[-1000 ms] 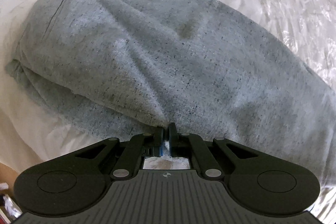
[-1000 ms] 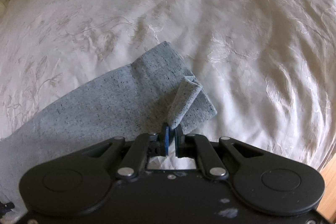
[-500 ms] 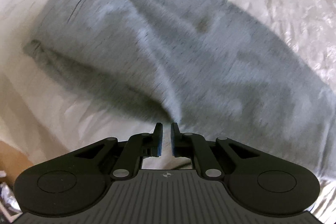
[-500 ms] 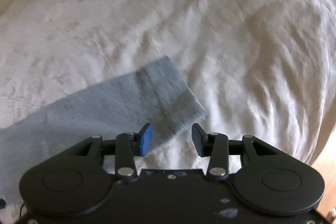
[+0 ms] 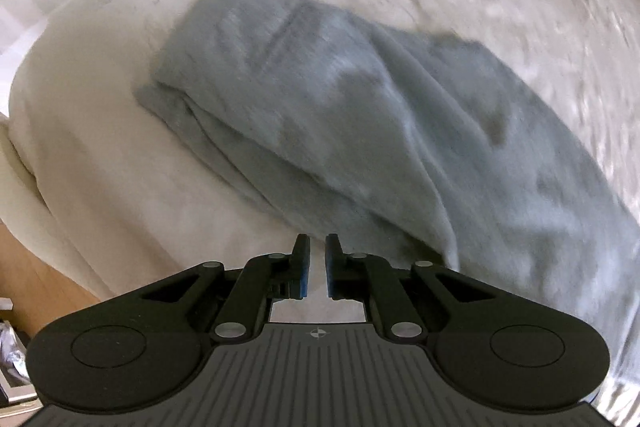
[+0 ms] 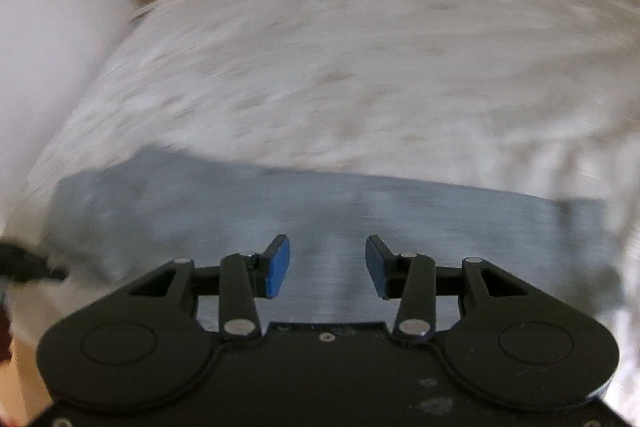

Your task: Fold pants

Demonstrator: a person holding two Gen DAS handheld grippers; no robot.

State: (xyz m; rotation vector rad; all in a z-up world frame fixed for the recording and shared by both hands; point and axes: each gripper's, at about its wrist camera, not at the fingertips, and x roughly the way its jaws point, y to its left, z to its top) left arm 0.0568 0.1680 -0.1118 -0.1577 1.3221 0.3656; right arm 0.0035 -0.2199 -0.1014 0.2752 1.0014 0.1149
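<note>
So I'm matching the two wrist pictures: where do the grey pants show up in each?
Left wrist: the grey pants run from upper centre down to the right edge.
Right wrist: they form a blurred band across the lower middle.
Shared landmark: the white bedspread under them.

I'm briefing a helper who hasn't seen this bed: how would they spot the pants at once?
Look at the wide white embroidered bedspread covering the bed. On it lies one soft, speckled grey knit pair of pants, spread out and rumpled. It is the only grey thing on the white cloth.
</note>
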